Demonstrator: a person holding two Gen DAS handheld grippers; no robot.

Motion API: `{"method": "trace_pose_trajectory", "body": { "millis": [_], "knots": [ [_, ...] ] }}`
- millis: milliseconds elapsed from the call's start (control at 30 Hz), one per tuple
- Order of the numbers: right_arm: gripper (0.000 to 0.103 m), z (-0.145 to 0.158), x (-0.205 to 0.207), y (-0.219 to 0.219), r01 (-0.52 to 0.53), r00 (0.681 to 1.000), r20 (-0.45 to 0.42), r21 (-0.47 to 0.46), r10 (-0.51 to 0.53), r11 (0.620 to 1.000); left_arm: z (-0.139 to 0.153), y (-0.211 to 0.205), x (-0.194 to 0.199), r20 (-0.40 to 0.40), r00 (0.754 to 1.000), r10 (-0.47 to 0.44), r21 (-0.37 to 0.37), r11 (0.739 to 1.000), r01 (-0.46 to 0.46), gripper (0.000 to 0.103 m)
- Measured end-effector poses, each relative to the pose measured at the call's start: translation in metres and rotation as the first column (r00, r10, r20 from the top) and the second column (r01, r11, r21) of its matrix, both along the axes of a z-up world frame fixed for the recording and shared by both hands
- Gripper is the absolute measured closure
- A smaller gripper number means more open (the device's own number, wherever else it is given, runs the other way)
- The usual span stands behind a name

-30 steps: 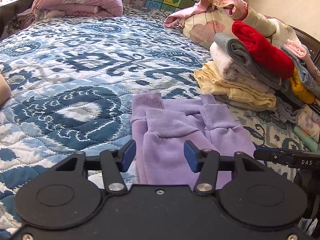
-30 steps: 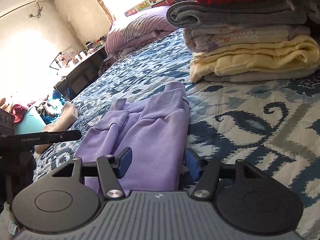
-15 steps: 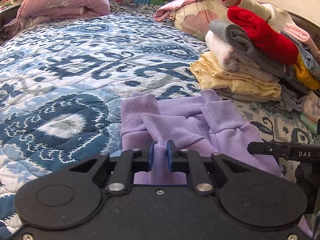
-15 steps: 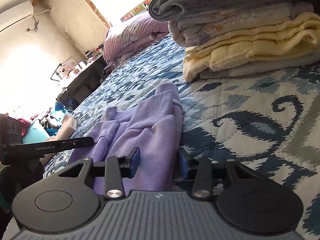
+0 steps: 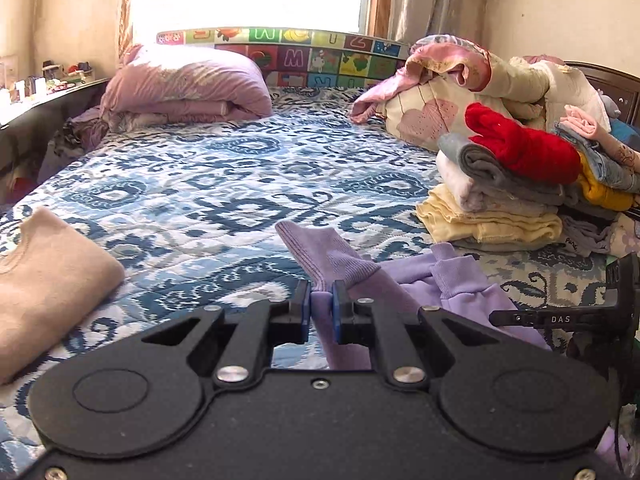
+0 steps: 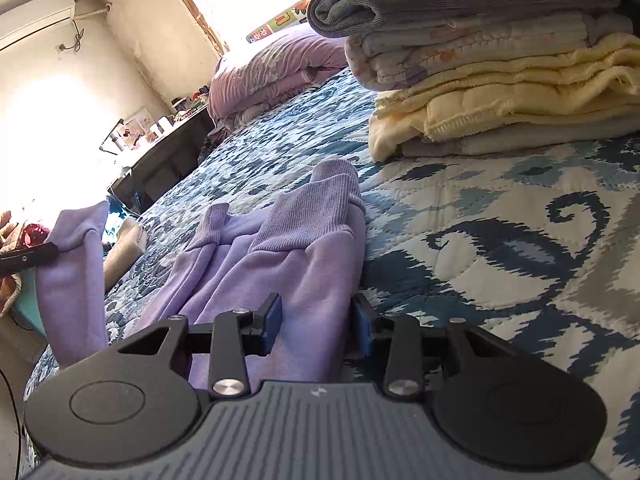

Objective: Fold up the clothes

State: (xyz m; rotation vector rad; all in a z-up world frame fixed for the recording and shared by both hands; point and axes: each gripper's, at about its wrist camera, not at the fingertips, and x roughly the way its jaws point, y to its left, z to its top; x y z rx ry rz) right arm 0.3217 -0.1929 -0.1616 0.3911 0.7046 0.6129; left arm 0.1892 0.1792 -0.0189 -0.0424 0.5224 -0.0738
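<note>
Left gripper (image 5: 321, 312): your blue pads are nearly together, pinching a fold of the purple garment (image 5: 460, 292) just below one ribbed cuff (image 5: 320, 246); that cuff stands up above the fingertips, raised off the quilt.
Right gripper (image 6: 317, 322): your jaws sit partly apart, one on each side of a purple leg or sleeve edge lying flat on the bed; can't tell if the pads actually touch the cloth.
Purple garment: near edge of the bed, mostly flat on the blue patterned quilt (image 5: 224, 176); in the right wrist view two ribbed cuffs (image 6: 316, 208) lie overlapped in front of your right gripper, and the lifted part hangs at far left.
Folded stack (image 5: 496, 196): yellow, white, grey and red pieces piled on the quilt, beyond the purple garment and to its right, close but apart from it.
Beige sweater (image 5: 44, 276): folded, on the quilt to the left of your left gripper, well apart from the purple garment.
Pink duvet (image 5: 188, 88): rolled at the far end of the bed against the alphabet mat (image 5: 288, 56).
</note>
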Motion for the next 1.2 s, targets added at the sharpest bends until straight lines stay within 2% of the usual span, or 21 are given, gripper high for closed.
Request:
{"method": "trace_pose_trajectory", "body": {
  "millis": [267,633,767,1000,1033,1067,1100,1133,1200],
  "knots": [
    [0.064,-0.002,0.0,-0.001,0.003,1.0,0.004,0.014,-0.003,1.0,0.013,0.062,-0.058,0.036,0.983,0.181,0.031,0.983,-0.182,0.095],
    [0.063,-0.003,-0.001,-0.002,0.004,1.0,0.003,0.025,-0.004,1.0,-0.009,0.132,-0.104,0.019,0.936,0.352,0.099,0.931,-0.352,0.095],
    [0.063,-0.004,-0.001,-0.003,0.004,1.0,0.0,0.031,-0.004,1.0,-0.032,0.149,-0.123,-0.006,0.913,0.408,0.085,0.91,-0.406,0.094],
    [0.063,-0.005,0.0,-0.003,0.003,1.0,-0.001,0.038,-0.003,0.999,-0.064,0.165,-0.137,-0.022,0.883,0.469,0.0,0.883,-0.469,0.094],
    [0.063,-0.005,0.0,-0.003,0.002,1.0,-0.001,0.038,-0.002,0.999,-0.069,0.167,-0.136,-0.033,0.876,0.481,0.001,0.876,-0.482,0.091],
    [0.063,-0.005,0.0,-0.003,0.002,1.0,-0.001,0.039,-0.002,0.999,-0.077,0.172,-0.131,-0.088,0.857,0.507,0.031,0.862,-0.507,0.08],
    [0.063,-0.005,0.0,-0.003,0.002,1.0,-0.001,0.04,-0.002,0.999,-0.088,0.178,-0.123,-0.181,0.816,0.549,0.082,0.835,-0.543,0.074],
    [0.063,-0.005,0.001,-0.003,0.002,1.0,-0.001,0.041,-0.002,0.999,-0.089,0.177,-0.122,-0.185,0.805,0.564,0.105,0.825,-0.555,0.071],
    [0.063,-0.005,0.001,-0.004,0.002,1.0,-0.001,0.043,-0.002,0.999,-0.08,0.164,-0.127,-0.116,0.813,0.571,0.141,0.82,-0.555,0.071]
  ]
}}
